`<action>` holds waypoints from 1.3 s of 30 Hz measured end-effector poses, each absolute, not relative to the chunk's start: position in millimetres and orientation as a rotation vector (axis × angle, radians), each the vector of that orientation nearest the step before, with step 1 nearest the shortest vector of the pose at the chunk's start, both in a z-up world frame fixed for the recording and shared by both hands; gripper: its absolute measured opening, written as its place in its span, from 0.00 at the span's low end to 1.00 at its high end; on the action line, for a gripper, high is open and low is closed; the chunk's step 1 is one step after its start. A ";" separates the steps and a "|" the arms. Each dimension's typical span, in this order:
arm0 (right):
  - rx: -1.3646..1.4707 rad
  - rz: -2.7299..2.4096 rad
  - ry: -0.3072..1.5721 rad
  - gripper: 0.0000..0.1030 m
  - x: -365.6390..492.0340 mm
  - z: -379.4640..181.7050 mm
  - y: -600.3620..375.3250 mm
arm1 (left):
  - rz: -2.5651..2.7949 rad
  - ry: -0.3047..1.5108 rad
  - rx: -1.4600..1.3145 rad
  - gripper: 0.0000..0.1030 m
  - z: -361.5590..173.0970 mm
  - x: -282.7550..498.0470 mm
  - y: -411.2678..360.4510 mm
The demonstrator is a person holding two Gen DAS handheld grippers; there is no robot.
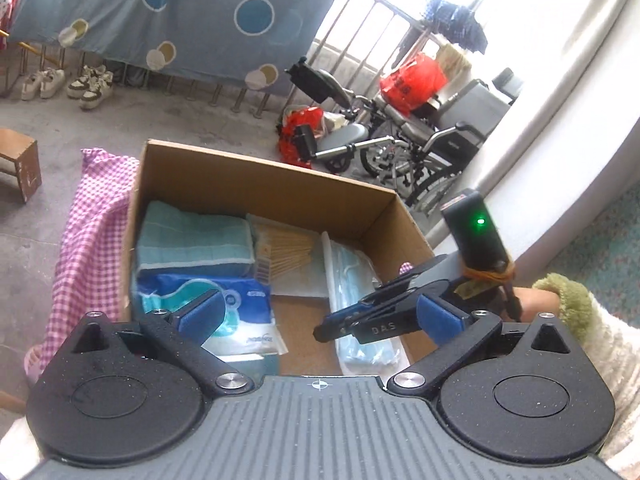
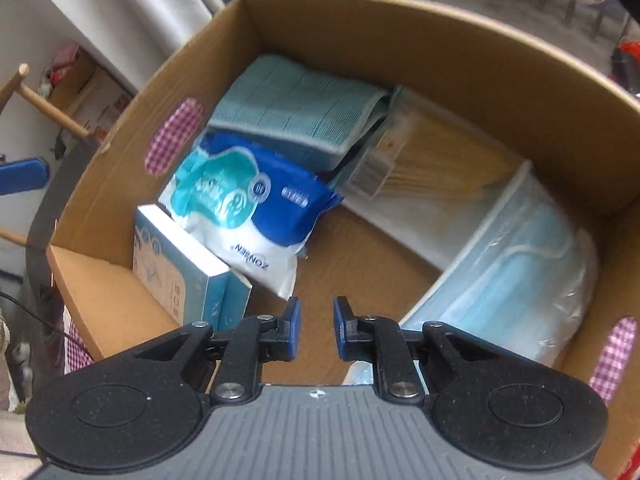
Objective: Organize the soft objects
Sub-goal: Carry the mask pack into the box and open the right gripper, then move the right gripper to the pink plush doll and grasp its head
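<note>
Blue pads, left gripper (image 1: 320, 316): jaws spread wide with nothing between the pads; held above the near edge of the cardboard box (image 1: 256, 184)
Right gripper (image 2: 316, 328): jaws narrow, a small gap between the blue pads, nothing gripped; pointing down into the box over its bare floor; in the left wrist view its closed tips reach in from the right, over the mask pack
Sleeve (image 1: 576, 312): fuzzy cream and green cuff at the right edge, behind the right gripper
Small carton (image 2: 188, 268): white and teal, upright against the near left wall of the box
Wipes pack (image 2: 248, 208): blue and white soft pack, leaning on the small carton, just beside the towel
Mask pack (image 2: 516, 264): clear bag of pale blue face masks; along the right side of the box
Wooden sticks (image 2: 432, 160): bundle in a clear wrapper; between towel and masks, toward the far wall
Towel (image 2: 296, 108): folded teal cloth in the far left corner
Checked cloth (image 1: 92, 240): pink and white; under the box, hanging down on its left
Wheelchair (image 1: 400, 140): folded, beyond the box by the railing; red bags (image 1: 412, 80) on and beside it
Shoes (image 1: 68, 84): two pairs on the floor under the hanging dotted sheet (image 1: 168, 12)
</note>
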State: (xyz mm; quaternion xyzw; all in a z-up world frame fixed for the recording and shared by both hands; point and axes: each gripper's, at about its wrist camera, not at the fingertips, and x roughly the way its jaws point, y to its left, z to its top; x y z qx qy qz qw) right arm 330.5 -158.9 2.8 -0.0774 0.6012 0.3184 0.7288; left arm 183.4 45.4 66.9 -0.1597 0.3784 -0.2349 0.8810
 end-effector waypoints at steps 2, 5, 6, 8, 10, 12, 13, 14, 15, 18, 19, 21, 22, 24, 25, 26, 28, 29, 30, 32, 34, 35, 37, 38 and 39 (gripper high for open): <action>-0.209 0.729 1.420 0.19 326.9 -20.1 -152.3 | -0.475 0.786 -0.333 1.00 63.4 179.1 53.3; -0.288 0.703 1.465 0.25 328.8 -35.0 -158.6 | -0.447 0.778 -0.334 1.00 55.8 168.6 66.3; -0.314 0.653 1.458 0.28 332.2 -34.3 -162.3 | -0.445 0.777 -0.335 1.00 52.6 166.4 69.4; -0.359 0.576 1.412 0.28 338.0 -29.5 -172.1 | -0.450 0.773 -0.341 1.00 46.5 161.0 77.5; -0.320 0.542 1.418 0.28 343.5 -26.4 -181.8 | -0.461 0.768 -0.348 1.00 41.5 157.3 82.0; -0.281 0.522 1.417 0.29 344.5 -22.4 -186.0 | -0.467 0.763 -0.345 1.00 37.4 153.9 84.8; -0.279 0.527 1.401 0.29 342.5 -19.0 -184.9 | -0.469 0.760 -0.340 1.00 36.7 153.7 84.5; -0.283 0.542 1.389 0.29 340.2 -16.0 -182.8 | -0.470 0.756 -0.332 1.00 35.5 152.3 85.0; -0.291 0.555 1.378 0.30 338.4 -13.9 -180.5 | -0.473 0.749 -0.326 1.00 34.6 151.0 84.2; -0.329 0.524 1.359 0.39 337.1 -18.4 -176.7 | -0.487 0.740 -0.334 1.00 31.9 148.6 84.4; -0.340 0.497 1.360 0.39 338.4 -21.1 -177.6 | -0.491 0.734 -0.339 1.00 30.6 146.7 85.4; -0.318 0.471 1.343 0.39 337.5 -18.5 -179.9 | -0.495 0.712 -0.341 1.00 31.5 142.8 85.7; -0.295 0.474 1.311 0.40 334.0 -10.3 -180.2 | -0.492 0.700 -0.340 1.00 32.2 139.8 86.0; -0.257 0.499 1.222 0.45 322.1 12.9 -184.3 | -0.484 0.680 -0.340 1.00 34.1 133.7 87.0; -0.239 0.503 1.165 0.54 312.7 28.0 -187.8 | -0.478 0.672 -0.339 1.00 35.1 130.6 87.5; -0.222 0.513 1.111 0.64 300.8 43.1 -189.7 | -0.470 0.665 -0.337 1.00 36.3 128.1 87.9; -0.191 0.535 1.011 0.75 282.7 75.4 -195.3 | -0.452 0.652 -0.334 1.00 39.3 121.9 88.1; -0.173 0.540 0.958 0.81 272.4 93.2 -200.2 | -0.444 0.648 -0.333 1.00 41.0 118.7 88.1; -0.157 0.541 0.920 0.84 262.3 107.2 -204.1 | -0.439 0.646 -0.334 1.00 43.0 115.6 87.7; -0.120 0.543 0.832 0.97 236.6 135.3 -209.4 | -0.438 0.647 -0.339 1.00 46.8 110.0 86.8; -0.092 0.542 0.753 1.00 204.6 157.1 -220.3 | -0.446 0.652 -0.344 1.00 50.9 103.9 85.3; -0.086 0.536 0.721 1.00 189.4 166.4 -224.1 | -0.451 0.652 -0.344 1.00 52.7 100.6 84.0; -0.082 0.517 0.659 1.00 155.5 181.3 -232.8 | -0.462 0.652 -0.334 1.00 57.3 94.3 80.4; -0.077 0.496 0.630 1.00 140.1 183.7 -236.7 | -0.468 0.650 -0.328 1.00 59.6 91.6 78.5; -0.072 0.474 0.609 1.00 127.0 185.9 -240.1 | -0.484 0.645 -0.325 1.00 61.6 88.0 75.8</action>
